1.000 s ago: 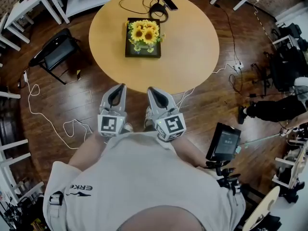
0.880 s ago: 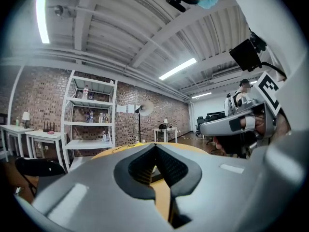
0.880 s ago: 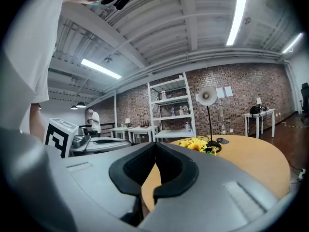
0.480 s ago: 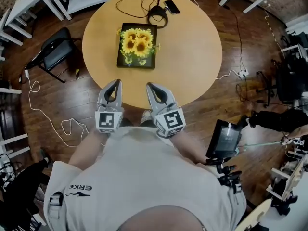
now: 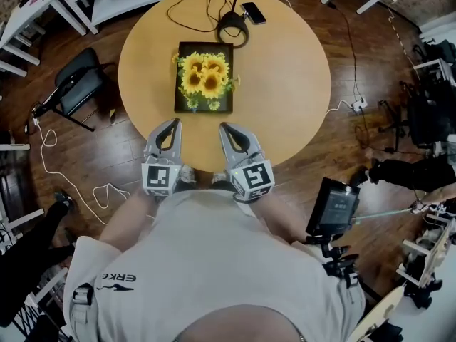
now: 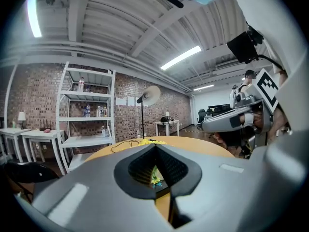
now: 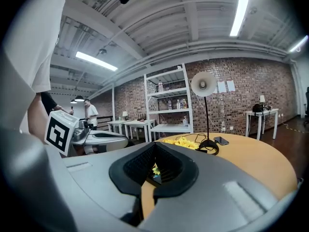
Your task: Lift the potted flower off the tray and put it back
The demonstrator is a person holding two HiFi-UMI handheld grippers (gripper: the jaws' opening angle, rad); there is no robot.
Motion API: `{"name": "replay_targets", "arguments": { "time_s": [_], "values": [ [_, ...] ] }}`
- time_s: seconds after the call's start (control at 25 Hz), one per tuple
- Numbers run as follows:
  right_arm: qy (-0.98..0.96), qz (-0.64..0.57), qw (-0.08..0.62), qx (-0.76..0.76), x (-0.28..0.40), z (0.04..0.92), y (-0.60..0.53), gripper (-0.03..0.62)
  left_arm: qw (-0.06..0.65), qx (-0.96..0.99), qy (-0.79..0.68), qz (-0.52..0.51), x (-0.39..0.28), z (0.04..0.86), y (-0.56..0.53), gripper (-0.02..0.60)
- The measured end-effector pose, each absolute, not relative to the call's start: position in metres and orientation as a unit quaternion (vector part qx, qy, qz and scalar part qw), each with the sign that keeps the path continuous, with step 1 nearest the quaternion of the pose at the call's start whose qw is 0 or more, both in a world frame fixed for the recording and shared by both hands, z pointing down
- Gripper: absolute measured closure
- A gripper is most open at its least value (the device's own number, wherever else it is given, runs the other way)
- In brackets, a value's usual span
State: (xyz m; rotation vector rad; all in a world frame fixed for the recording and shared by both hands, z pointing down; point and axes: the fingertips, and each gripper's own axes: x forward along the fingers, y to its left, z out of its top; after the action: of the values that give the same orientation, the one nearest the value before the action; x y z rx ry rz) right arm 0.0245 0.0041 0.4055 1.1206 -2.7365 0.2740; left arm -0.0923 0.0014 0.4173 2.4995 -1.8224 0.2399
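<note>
The potted flower (image 5: 204,75), a bunch of yellow sunflowers, stands in a dark square tray (image 5: 180,100) on the round wooden table (image 5: 285,70). My left gripper (image 5: 169,125) and right gripper (image 5: 226,128) hover side by side at the table's near edge, short of the tray, both shut with nothing between the jaws. In the left gripper view the flower (image 6: 155,175) peeks through the jaw gap, with the right gripper off to the right. The right gripper view shows the flower (image 7: 181,141) ahead on the table (image 7: 260,163).
A lamp base (image 5: 233,28) with a black cable and a phone (image 5: 254,13) lie on the table beyond the tray. A black chair (image 5: 75,91) stands left of the table. White shelving (image 6: 87,115) lines the brick wall. Cables trail on the floor; a tablet on a stand (image 5: 332,210) is at right.
Both grippers moved forward together, from over the floor to the table's near edge, closer to the tray. They stayed shut.
</note>
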Motion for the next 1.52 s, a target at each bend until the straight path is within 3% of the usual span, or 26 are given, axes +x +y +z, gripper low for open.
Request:
{"name": "replay_targets", "arguments": {
  "time_s": [0.8, 1.24, 1.4, 1.52],
  "values": [
    [-0.894, 0.128, 0.193, 0.382, 0.025, 0.533, -0.072, 0.582, 0.068, 0.808, -0.558, 0.177, -0.115, 0.546, -0.081, 0.58],
    [-0.889, 0.115, 0.235, 0.376, 0.027, 0.569, -0.1, 0.58, 0.041, 0.82, -0.52, 0.236, -0.12, 0.59, -0.109, 0.575],
    [-0.888, 0.106, 0.246, 0.373, 0.032, 0.57, -0.104, 0.571, 0.027, 0.855, -0.458, 0.243, -0.113, 0.592, -0.126, 0.385],
    [-0.889, 0.094, 0.258, 0.365, 0.033, 0.569, -0.108, 0.556, 0.015, 0.878, -0.409, 0.25, -0.106, 0.59, -0.139, 0.277]
  ]
}}
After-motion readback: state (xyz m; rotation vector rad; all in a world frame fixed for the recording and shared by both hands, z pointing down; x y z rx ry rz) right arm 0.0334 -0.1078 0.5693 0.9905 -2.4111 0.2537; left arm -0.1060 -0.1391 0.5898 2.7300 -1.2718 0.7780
